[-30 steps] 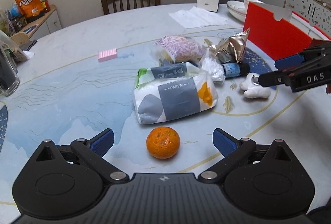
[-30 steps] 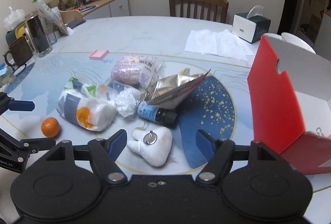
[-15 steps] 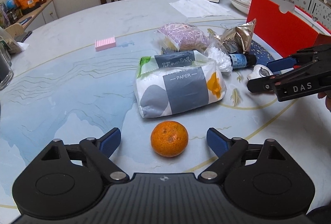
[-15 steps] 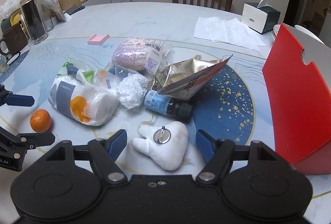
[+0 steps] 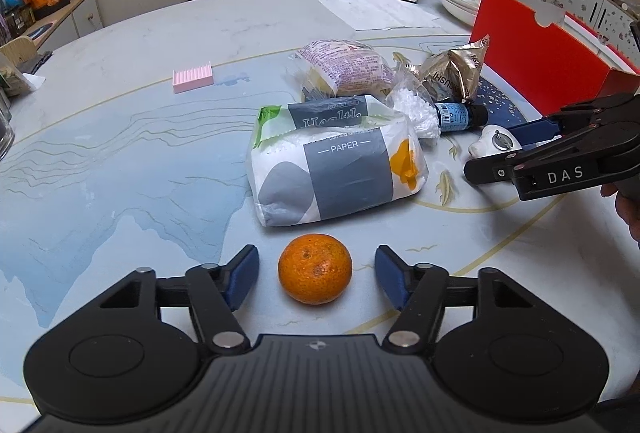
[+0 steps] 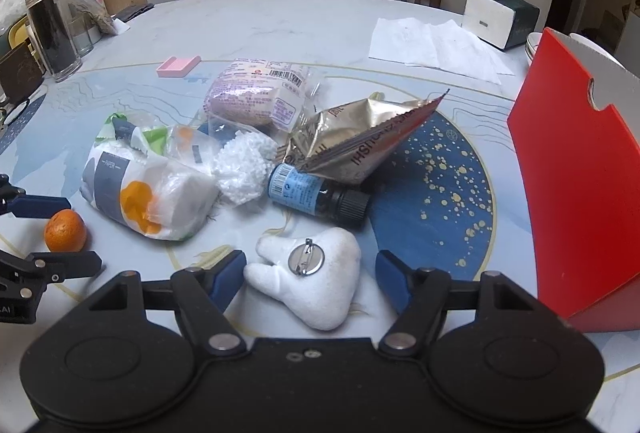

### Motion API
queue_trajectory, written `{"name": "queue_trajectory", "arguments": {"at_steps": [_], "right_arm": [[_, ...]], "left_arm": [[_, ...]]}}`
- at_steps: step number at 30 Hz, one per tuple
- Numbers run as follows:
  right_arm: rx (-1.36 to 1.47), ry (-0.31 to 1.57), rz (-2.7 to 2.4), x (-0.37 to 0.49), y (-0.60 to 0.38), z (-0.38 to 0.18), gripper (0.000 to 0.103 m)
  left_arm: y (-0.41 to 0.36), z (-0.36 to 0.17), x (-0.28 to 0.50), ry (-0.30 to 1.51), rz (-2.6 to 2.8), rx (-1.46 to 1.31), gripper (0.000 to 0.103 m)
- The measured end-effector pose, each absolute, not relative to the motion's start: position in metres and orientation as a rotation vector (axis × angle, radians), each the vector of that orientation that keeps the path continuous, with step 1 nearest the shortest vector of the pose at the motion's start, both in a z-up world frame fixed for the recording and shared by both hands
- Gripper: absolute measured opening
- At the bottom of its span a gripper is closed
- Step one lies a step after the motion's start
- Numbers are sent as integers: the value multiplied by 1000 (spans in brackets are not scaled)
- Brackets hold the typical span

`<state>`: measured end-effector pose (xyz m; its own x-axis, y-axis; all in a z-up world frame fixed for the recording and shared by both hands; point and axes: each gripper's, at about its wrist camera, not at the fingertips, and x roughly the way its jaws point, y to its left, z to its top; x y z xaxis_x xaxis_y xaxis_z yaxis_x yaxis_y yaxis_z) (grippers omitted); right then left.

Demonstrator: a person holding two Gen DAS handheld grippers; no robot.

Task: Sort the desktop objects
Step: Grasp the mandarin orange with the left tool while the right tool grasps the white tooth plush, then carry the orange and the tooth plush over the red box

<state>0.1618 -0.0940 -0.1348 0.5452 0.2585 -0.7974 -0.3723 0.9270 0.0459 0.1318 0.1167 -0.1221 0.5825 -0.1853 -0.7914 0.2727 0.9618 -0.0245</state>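
Now the left claw (image 5: 316, 279) closes around the orange (image 5: 315, 268), the right claw (image 6: 310, 277) around the white plush (image 6: 312, 283), neither touching.

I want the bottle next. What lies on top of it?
The gold foil snack bag overlaps the small dark bottle near its label end; the cap end shows. Its base is hidden.

Both wrist fisheyes look steeply down, close over table (image 5: 120, 81). Left view faces orange (image 5: 315, 268); right view faces white plush (image 6: 316, 285). Both share tissue pack (image 5: 336, 169) pile.
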Motion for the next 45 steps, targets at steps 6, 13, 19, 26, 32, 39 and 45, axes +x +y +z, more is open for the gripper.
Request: {"name": "queue_trajectory", "arguments": {"at_steps": [6, 13, 19, 26, 32, 39, 45], "right_arm": [[-143, 918, 383, 161, -92, -134, 60], [-155, 912, 386, 160, -91, -132, 57], [-147, 908, 394, 156, -95, -128, 56], [-136, 897, 407, 149, -104, -116, 56], [-113, 872, 432, 142, -115, -95, 56], [-77, 833, 454, 137, -132, -69, 56], [-60, 799, 460, 134, -149, -51, 56]], "left_arm": [[115, -121, 133, 912, -263, 102, 46], [114, -121, 132, 916, -255, 110, 36], [111, -120, 132, 926, -261, 95, 35], [102, -109, 129, 917, -276, 83, 35], [90, -89, 126, 891, -292, 79, 35], [70, -64, 125, 848, -321, 74, 35], [52, -50, 125, 823, -340, 75, 35]]}}
